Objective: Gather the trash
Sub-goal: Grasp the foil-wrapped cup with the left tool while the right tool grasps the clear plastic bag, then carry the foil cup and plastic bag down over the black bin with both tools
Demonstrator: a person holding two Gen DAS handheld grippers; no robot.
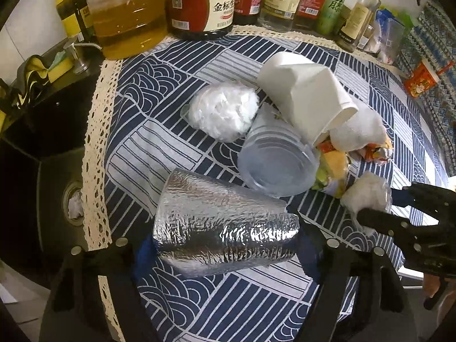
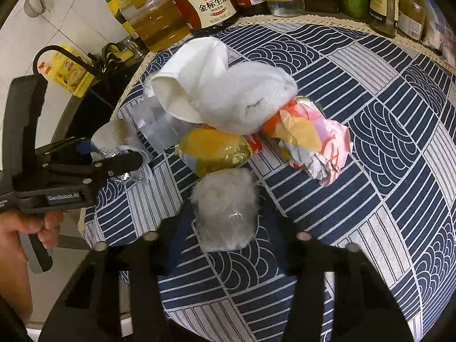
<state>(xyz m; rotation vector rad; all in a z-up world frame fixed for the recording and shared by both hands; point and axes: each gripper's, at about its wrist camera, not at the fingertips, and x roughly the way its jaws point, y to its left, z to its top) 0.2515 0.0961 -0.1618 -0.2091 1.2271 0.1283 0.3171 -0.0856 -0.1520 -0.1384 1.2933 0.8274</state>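
A heap of trash lies on the blue-and-white patterned cloth [image 1: 176, 154]: a crushed white paper cup [image 1: 302, 94], a clear plastic cup [image 1: 276, 165] on its side, a white plastic wad [image 1: 225, 111], a white napkin [image 2: 250, 99] and crumpled colourful wrappers [image 2: 307, 142]. My left gripper [image 1: 226, 245] is shut on a silver foil sleeve [image 1: 222, 222], its blue pads pressing both ends. My right gripper [image 2: 225, 228] is shut on a crumpled clear plastic wad [image 2: 225, 208] at the near side of the heap. Each gripper also shows in the other's view: the right gripper [image 1: 382, 202], the left gripper [image 2: 114, 151].
Oil and sauce bottles [image 1: 202, 2] line the back edge of the cloth. A dark sink [image 1: 42, 171] with a drain lies left of the lace-trimmed edge. A yellow oil jug [image 2: 68, 71] stands at the left. A hand [image 2: 25, 228] holds the left gripper's handle.
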